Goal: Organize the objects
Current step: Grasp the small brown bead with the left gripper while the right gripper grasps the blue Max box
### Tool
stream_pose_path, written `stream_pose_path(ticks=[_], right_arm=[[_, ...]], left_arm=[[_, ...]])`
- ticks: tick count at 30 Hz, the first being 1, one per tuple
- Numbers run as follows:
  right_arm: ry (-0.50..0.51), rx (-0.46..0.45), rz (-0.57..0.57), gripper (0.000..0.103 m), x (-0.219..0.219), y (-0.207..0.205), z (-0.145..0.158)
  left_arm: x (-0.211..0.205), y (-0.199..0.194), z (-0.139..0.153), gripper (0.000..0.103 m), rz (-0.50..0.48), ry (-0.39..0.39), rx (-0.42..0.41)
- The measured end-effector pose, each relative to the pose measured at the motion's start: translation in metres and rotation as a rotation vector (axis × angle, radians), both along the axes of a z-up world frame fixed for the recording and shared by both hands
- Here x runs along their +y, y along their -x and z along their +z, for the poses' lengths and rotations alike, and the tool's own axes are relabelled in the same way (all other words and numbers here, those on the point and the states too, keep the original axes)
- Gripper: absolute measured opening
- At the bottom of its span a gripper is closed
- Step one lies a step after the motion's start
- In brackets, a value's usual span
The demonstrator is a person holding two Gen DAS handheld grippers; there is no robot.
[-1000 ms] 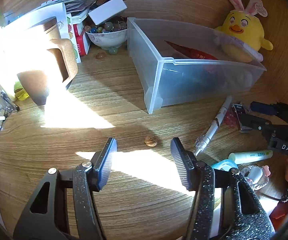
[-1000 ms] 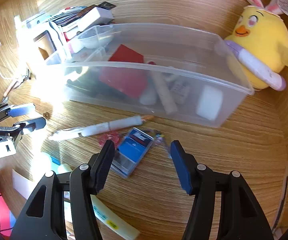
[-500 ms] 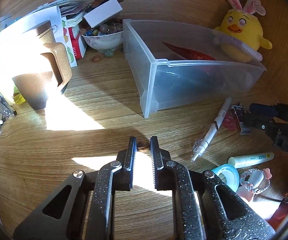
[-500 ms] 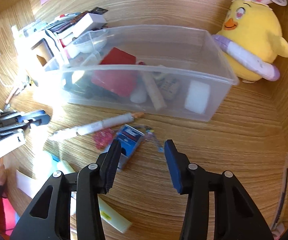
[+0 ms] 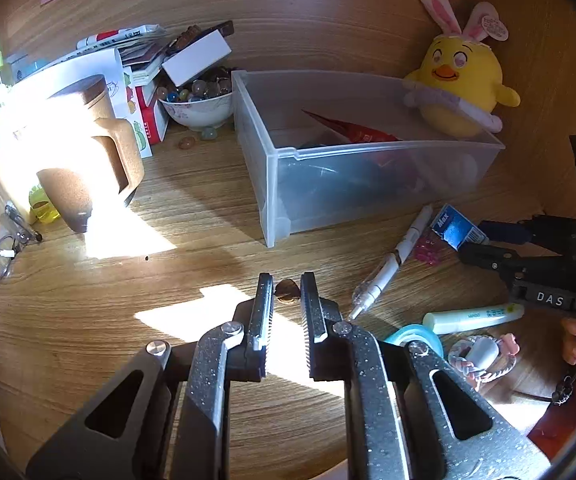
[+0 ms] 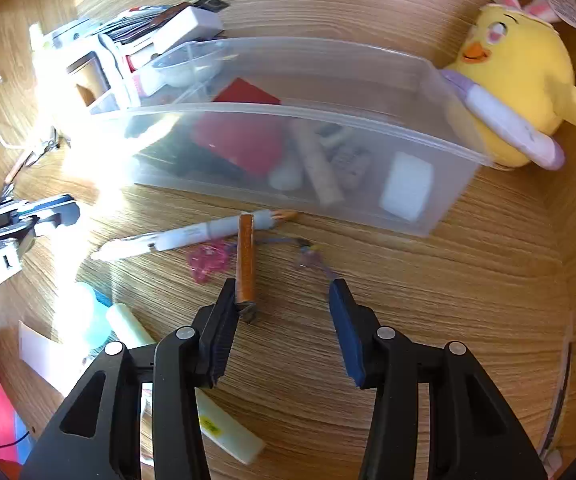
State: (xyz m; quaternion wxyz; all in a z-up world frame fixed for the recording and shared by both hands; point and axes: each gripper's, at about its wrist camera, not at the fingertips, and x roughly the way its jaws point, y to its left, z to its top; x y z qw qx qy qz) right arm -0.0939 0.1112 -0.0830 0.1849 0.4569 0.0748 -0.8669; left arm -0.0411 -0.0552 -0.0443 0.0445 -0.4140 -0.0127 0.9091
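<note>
My left gripper [image 5: 287,280] is shut on a small brown walnut [image 5: 287,291] and holds it over the wooden desk. A clear plastic bin [image 5: 352,160] with a red packet and other items stands behind it. My right gripper [image 6: 284,294] is open; a small box [image 6: 245,258], seen edge-on, stands against its left finger [image 6: 224,322] and the right finger is apart from it. The same blue box [image 5: 457,232] shows in the left wrist view beside my right gripper [image 5: 492,242]. A white pen [image 6: 184,236] lies in front of the bin [image 6: 288,136].
A yellow chick plush [image 5: 458,88] sits right of the bin. A bowl of marbles [image 5: 198,104], a cork mug [image 5: 84,160] and stacked boxes stand at the back left. A pale green tube [image 5: 472,316], tape roll [image 5: 412,338] and pink trinket [image 6: 208,260] lie nearby.
My left gripper closed on the walnut and lifted it slightly. My right gripper moved down and tipped the blue box onto its edge against the left finger.
</note>
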Motion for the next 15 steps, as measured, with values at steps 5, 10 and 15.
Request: stream_pose_path(ticks=[5, 10, 15], right_arm=[[0.004, 0.003, 0.019, 0.042, -0.001, 0.0, 0.001], [-0.038, 0.038, 0.043, 0.035, -0.013, 0.002, -0.001], [-0.03, 0.04, 0.044, 0.025, -0.011, 0.002, 0.0]], left_arm=[[0.006, 0.0, 0.011, 0.013, -0.014, -0.019, 0.03], [0.013, 0.004, 0.023, 0.013, -0.027, -0.028, 0.06], [0.021, 0.009, 0.039, 0.013, -0.043, -0.038, 0.104]])
